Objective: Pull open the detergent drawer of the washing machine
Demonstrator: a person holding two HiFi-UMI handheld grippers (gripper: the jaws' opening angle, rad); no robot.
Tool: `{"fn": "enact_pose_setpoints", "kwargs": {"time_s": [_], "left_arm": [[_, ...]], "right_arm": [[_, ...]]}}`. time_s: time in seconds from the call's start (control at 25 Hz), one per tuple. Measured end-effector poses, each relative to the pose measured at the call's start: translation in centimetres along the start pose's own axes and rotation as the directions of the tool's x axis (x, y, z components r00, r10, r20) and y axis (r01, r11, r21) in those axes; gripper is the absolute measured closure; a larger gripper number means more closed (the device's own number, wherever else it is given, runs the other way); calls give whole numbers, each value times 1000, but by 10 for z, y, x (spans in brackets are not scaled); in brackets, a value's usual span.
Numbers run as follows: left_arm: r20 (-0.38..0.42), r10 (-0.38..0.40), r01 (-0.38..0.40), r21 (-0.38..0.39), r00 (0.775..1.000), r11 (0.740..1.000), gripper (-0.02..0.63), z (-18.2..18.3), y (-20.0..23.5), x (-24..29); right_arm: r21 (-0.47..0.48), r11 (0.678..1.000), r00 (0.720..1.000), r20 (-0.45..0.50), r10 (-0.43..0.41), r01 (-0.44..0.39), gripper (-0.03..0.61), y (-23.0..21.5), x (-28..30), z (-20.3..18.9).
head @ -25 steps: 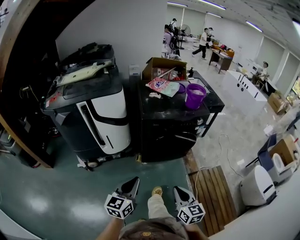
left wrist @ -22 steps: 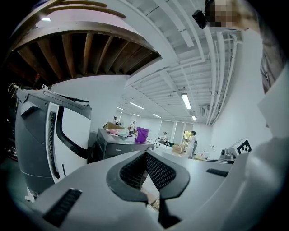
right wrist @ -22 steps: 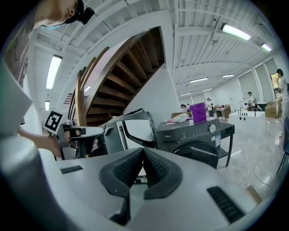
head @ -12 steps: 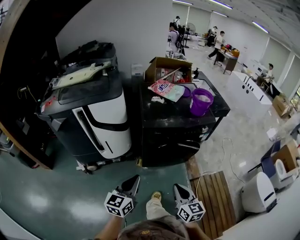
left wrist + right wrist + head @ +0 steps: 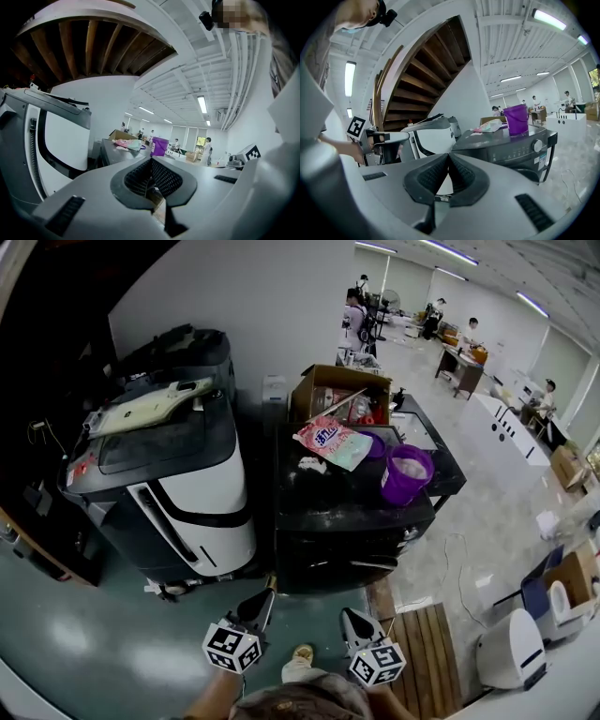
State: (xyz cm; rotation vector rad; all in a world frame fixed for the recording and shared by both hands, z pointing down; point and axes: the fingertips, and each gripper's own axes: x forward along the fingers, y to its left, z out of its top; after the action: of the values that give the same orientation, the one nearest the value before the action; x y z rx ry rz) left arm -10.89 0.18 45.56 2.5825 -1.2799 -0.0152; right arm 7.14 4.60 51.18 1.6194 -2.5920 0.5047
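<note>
The black washing machine (image 5: 349,538) stands straight ahead of me, its control strip with a round knob (image 5: 534,145) facing me; I cannot make out the detergent drawer as a separate part of that front. In the head view my left gripper (image 5: 268,593) and right gripper (image 5: 345,614) hover side by side low over the green floor, a short way in front of the machine and touching nothing. Seen from its own view, the left gripper (image 5: 151,160) has its jaws together with nothing between them. The right gripper (image 5: 448,155) is also shut and empty.
On the washer's top lie a pink detergent bag (image 5: 335,442), a purple bucket (image 5: 405,474) and an open cardboard box (image 5: 342,395). A black-and-white machine (image 5: 187,493) stands close on its left. A wooden pallet (image 5: 427,648) lies on the floor at right. People work far behind.
Both grippers and the head view have moved forward towards the washing machine, which now sits lower and nearer. Both pairs of jaws look unchanged.
</note>
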Motion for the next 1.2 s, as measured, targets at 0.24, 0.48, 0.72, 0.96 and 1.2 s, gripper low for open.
{"fn": "enact_pose_setpoints", "kwargs": {"time_s": [0.24,0.48,0.72,0.96,1.2], "left_arm": [[7,16,-16,4,1000,1000,592,9,16,52],[13,22,-22,13,1000,1000,592,14,29,87],[6,4,-4,8,1000,1000,592,15,42,106],[-14,-50,51,16,999,999,592,20,54,124],[-47,-121,123,25,992,992,592,27,63,139]], "right_arm": [[-12,1000,1000,4,15,-15,577,-40,38,22],[-24,999,999,2,33,-33,577,-64,67,33],[-13,1000,1000,-8,23,-23,577,-72,86,33],[3,1000,1000,1,-30,30,577,-77,99,36],[32,996,996,28,-89,88,577,-72,109,44]]}}
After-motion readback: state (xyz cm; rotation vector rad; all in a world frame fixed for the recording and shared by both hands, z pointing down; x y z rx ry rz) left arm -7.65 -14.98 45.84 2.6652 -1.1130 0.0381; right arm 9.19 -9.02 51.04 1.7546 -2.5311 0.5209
